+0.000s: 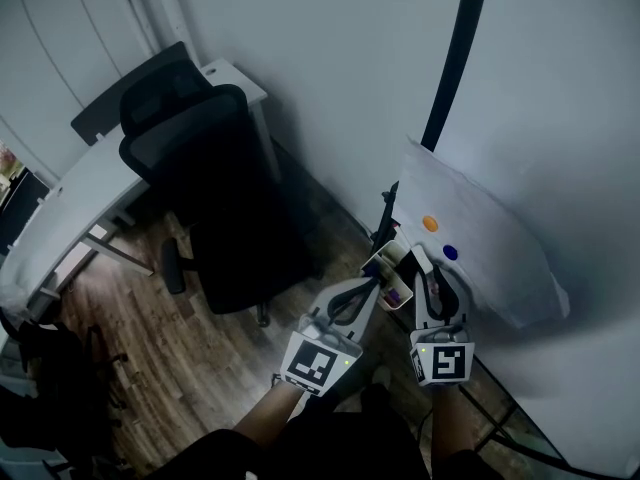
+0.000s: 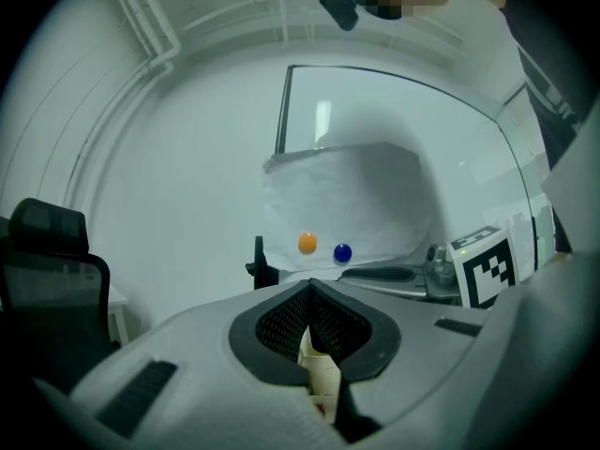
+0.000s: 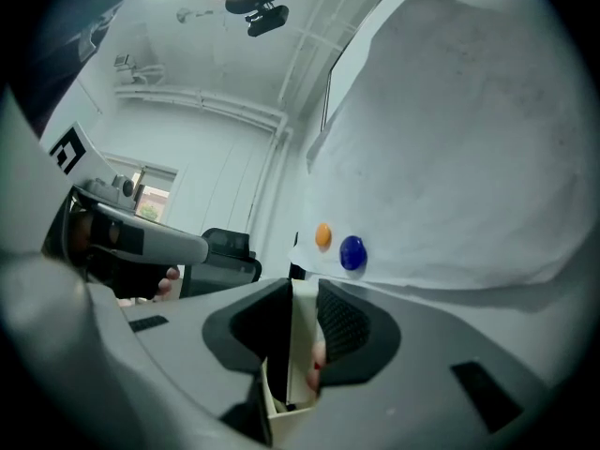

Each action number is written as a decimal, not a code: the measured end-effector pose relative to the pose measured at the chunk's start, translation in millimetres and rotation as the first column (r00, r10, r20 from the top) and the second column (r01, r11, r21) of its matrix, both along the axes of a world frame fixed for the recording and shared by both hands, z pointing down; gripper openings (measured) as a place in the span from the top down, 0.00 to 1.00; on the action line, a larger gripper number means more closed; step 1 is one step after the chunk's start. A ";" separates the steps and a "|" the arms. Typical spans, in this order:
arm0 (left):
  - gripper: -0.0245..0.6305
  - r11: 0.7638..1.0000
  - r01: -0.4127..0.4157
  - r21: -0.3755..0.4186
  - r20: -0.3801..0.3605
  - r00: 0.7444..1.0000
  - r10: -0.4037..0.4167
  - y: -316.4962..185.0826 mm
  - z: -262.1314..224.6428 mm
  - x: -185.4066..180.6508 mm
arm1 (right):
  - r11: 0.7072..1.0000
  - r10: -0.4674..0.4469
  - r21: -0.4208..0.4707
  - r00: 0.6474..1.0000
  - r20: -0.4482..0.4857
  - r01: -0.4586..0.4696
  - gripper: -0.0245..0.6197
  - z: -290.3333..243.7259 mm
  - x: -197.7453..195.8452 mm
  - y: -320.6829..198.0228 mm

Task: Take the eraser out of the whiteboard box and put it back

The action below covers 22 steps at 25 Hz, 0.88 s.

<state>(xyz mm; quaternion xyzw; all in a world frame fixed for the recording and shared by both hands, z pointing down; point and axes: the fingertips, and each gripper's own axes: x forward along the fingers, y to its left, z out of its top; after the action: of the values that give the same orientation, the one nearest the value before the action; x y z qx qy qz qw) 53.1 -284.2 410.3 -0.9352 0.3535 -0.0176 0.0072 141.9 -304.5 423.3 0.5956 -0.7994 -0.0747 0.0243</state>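
Box (image 1: 384, 263), pinched at its walls by both left gripper (image 2: 314, 334) and right gripper (image 3: 300, 337), shows no eraser lifted out, so removal and return likely both remain.

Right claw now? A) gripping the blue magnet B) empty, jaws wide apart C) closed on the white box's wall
C: the right gripper view shows the right claw pinching a thin wall of the white box between its pads. The blue magnet sits on the paper beyond.

No legible text, brand, number. Only coded square marker (image 1: 320, 365) on left gripper (image 1: 378, 280), another on right gripper (image 1: 428, 273).
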 end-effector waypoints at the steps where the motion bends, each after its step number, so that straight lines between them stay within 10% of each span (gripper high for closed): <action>1: 0.96 1.000 -0.004 -0.001 0.007 1.000 0.005 -0.1 2.9 1.3 | 1.000 0.001 0.004 1.000 -0.005 -0.001 0.83 -0.1 0.0 -0.8; 22: 0.96 0.999 -0.009 -0.052 -0.015 1.000 0.008 -8.4 13.4 2.5 | 0.999 -0.041 -0.017 0.995 -0.093 0.040 0.71 12.9 -9.8 -12.8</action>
<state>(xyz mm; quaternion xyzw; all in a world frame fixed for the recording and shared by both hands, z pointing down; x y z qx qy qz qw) 55.6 -292.6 423.7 -0.9367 0.3490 -0.0198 -0.0199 132.1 -317.3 436.2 0.5748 -0.8099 -0.0971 0.0647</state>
